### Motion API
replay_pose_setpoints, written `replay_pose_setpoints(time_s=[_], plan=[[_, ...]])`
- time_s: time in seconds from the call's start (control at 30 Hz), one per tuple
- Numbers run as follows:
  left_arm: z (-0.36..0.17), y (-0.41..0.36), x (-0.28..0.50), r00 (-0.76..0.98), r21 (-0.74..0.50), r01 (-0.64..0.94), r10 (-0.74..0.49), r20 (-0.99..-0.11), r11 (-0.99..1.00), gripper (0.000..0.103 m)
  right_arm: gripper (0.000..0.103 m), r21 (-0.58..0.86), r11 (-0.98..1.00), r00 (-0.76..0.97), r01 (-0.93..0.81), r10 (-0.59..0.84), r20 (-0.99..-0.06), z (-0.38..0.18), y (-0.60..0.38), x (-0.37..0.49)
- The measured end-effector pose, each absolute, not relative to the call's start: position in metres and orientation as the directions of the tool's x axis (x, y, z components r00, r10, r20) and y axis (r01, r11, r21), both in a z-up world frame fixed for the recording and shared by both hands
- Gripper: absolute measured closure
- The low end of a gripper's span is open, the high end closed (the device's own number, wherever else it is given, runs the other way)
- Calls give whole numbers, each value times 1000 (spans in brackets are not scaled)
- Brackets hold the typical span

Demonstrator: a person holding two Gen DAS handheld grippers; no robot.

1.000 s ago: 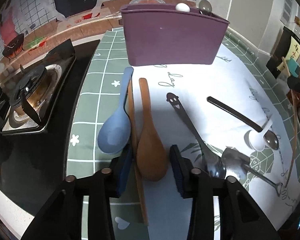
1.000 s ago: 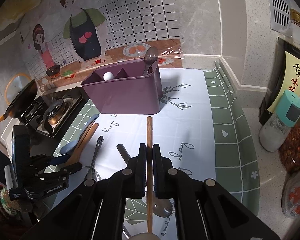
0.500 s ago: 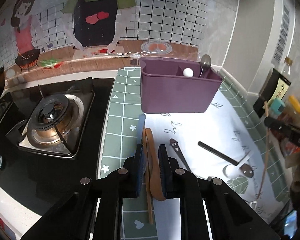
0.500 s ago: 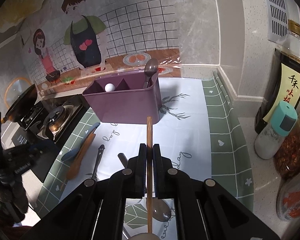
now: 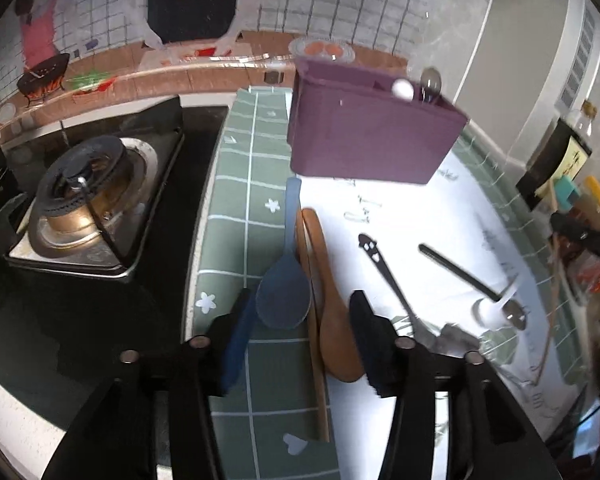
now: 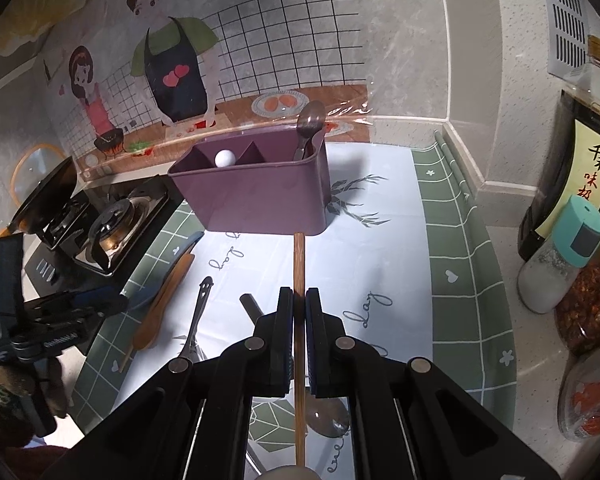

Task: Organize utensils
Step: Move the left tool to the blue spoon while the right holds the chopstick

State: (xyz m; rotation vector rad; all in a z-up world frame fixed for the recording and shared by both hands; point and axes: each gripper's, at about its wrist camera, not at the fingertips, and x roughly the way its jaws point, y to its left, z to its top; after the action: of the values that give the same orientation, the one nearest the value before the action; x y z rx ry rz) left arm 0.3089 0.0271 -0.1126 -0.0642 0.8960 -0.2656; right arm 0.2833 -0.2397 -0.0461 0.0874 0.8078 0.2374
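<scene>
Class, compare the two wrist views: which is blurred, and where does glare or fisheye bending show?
Left wrist view: motion-smeared, worst at the right edge, the white mat washed out by glare. Right wrist view: sharp, the purple caddy crisp, wall lines bowed by the lens.

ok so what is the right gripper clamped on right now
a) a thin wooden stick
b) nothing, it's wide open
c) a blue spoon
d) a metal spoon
a: in the right wrist view the right gripper is shut on a thin wooden stick that runs between its fingers and points toward the purple bin, while the blue spoon lies on the mat by the left gripper.
</scene>
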Motion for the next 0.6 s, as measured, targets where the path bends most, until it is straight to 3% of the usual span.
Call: replay_pose_setpoints(time_s=[0.23,0.6], plan=[[-129,25,329,566,-148,140,-202,-799,979,50,97,158,969,658,-189,245,-712,-49,-233,283],[-135,30,343,569,-122,76,-143,-810,990,66,97,167,971,649,-169,237,-723,-55,-239,285]])
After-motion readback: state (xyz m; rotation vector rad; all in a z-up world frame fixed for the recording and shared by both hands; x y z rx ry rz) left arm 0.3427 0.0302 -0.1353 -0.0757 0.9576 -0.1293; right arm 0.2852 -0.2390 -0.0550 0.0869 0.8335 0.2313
